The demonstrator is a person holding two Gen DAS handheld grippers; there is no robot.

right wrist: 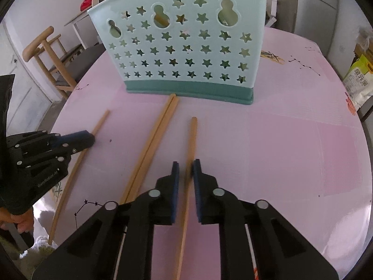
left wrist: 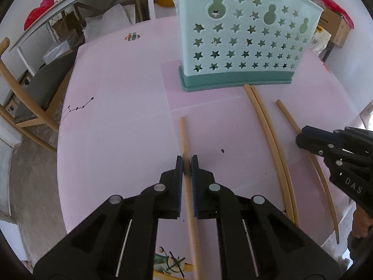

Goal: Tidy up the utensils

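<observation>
Four wooden chopsticks lie on the pink table in front of a teal star-punched utensil holder. My left gripper is shut on the leftmost chopstick, pads pinching it partway along. My right gripper is shut on the rightmost chopstick. Each gripper also shows in the other view: the right gripper on its chopstick, the left gripper on its chopstick. Between them a pair of chopsticks lies side by side, tips touching the holder's base.
A wooden chair stands off the table's left edge. Cardboard boxes and a printed bag sit beyond the right edge. A person's hand grips the left gripper's handle.
</observation>
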